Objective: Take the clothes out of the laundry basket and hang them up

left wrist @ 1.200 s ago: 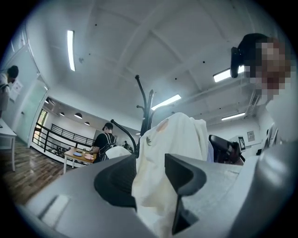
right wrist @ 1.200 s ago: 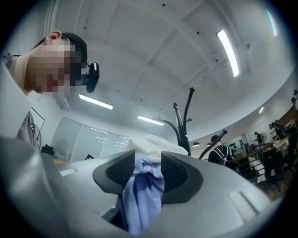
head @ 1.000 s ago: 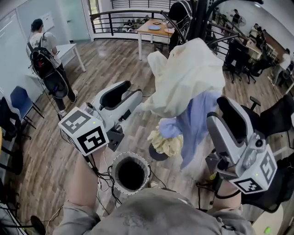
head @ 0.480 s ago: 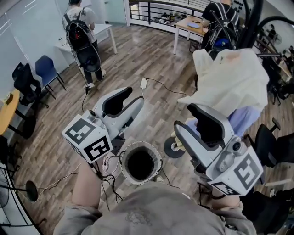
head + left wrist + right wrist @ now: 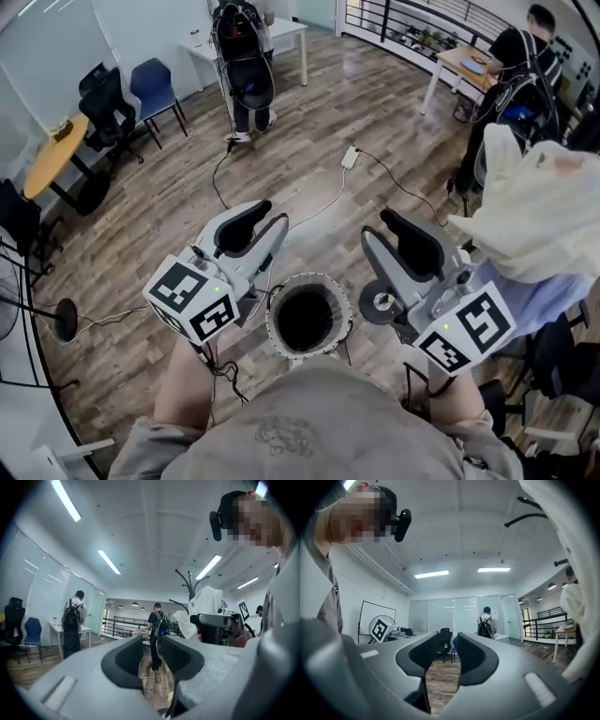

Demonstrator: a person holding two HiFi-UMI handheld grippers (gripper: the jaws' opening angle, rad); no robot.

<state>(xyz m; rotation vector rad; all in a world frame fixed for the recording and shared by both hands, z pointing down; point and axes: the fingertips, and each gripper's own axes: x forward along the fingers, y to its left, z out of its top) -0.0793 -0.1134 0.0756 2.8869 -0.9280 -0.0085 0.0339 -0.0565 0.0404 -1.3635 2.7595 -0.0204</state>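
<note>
Left claw, right claw empty, wood floor

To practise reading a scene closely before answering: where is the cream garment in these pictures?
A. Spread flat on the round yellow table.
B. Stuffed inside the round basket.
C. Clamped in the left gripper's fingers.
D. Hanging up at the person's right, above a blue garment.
D: the cream garment hangs at the right, with the blue garment showing below it. The left gripper and right gripper hold nothing.
</note>
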